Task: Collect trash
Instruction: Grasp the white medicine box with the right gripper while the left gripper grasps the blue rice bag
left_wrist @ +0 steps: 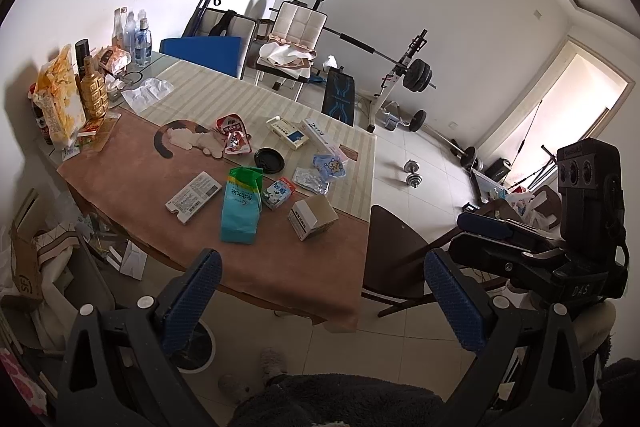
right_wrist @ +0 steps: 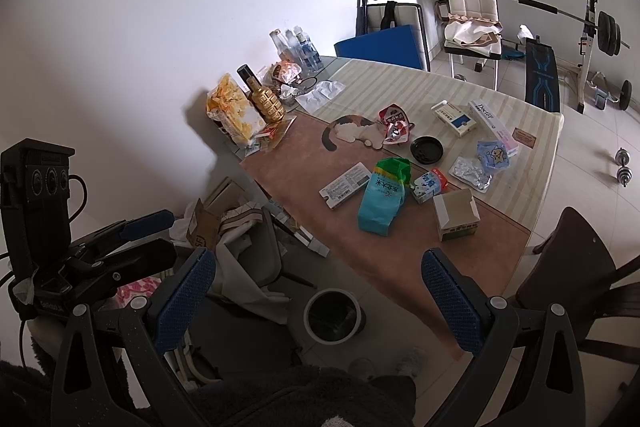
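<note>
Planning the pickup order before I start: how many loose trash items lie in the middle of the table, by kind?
Cardboard boxes and cartons: 5 (open box, milk carton, flat box, blue-and-white box, toothpaste box)
Bags and wrappers: 4 (green-and-blue bag, red wrapper, foil, blue pouch)
Lids: 1 (black lid)
Total: 10

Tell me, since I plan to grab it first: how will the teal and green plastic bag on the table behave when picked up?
The teal and green plastic bag looks crumpled and slumped, so it will probably flop and fold when gripped. It lies flat, so it is unlikely to roll. Its glossy film may slip between the gripper pads.
</note>
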`<state>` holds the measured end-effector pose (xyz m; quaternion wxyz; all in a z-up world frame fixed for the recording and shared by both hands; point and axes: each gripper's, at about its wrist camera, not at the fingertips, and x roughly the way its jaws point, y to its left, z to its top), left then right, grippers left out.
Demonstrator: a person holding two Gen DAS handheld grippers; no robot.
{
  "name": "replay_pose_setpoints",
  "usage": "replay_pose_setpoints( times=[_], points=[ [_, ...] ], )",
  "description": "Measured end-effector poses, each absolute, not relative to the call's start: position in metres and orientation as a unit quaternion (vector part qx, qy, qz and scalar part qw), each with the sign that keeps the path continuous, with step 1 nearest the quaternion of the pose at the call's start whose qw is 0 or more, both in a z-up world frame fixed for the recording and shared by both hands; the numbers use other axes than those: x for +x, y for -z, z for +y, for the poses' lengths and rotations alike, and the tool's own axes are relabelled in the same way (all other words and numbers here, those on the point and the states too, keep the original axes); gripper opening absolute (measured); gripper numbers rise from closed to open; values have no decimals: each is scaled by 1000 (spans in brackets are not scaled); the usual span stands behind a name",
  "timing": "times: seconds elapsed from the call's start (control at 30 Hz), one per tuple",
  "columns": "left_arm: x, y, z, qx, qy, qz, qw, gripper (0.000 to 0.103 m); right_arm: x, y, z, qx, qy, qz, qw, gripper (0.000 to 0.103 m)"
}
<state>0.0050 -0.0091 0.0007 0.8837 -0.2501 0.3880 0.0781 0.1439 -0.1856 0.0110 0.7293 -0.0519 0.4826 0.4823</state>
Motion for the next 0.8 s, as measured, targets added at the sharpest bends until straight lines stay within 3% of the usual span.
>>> replay_pose_setpoints(
  times=[0.2,0.43,0.6,0.8],
  points=[
    [7,1,-11,-240,-94,389,885,103,137,-7,-193,-49,-478,483,732,103],
    [31,40,5,-134,-258,421,859,103,153,19,-200,-51,-373,484,790,103],
    [67,105,37,-151,-287,472,820,103,199,79,-190,-74,-299,528,792,103],
    [121,182,70,-172,-292,534,775,103,286,197,-141,-150,-244,599,748,103]
  ],
)
